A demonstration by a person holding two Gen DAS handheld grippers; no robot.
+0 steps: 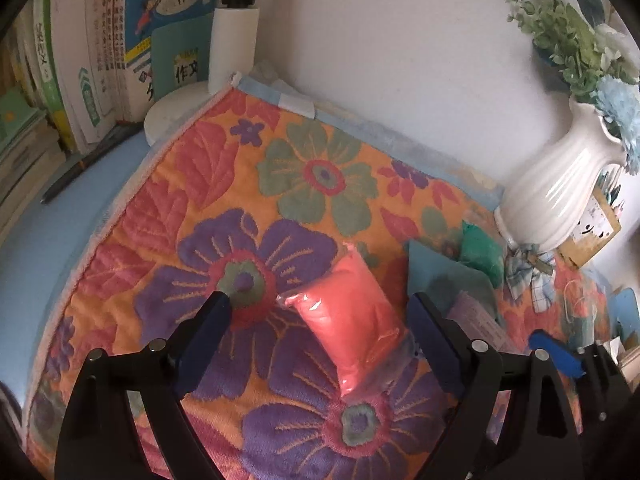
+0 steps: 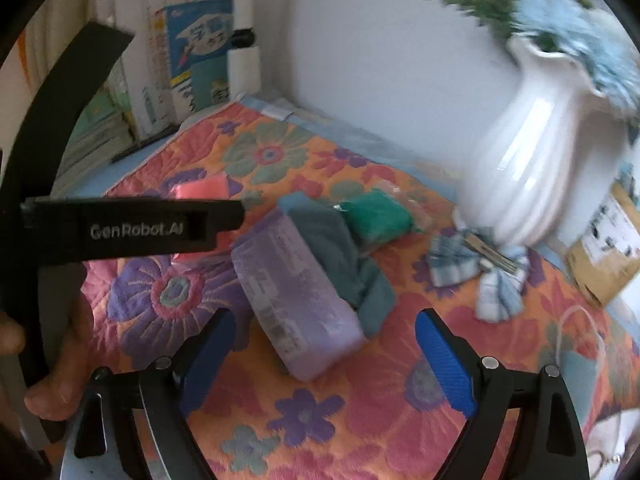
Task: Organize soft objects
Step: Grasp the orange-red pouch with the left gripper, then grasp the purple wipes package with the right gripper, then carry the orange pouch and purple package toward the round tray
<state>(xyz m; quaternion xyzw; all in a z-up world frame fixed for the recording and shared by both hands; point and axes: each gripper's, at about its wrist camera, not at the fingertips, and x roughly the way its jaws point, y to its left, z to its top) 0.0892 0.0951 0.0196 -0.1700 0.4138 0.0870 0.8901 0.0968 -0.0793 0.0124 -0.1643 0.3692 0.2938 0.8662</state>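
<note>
On the flowered cloth, a red packet is framed by the left gripper, jaws spread, untouching. A purple packet is framed by the right gripper, jaws likewise released.

Between my left jaws I see a red pouch in glossy, crinkled plastic — beneath it a towel of nubby, matt terry cloth.
</note>
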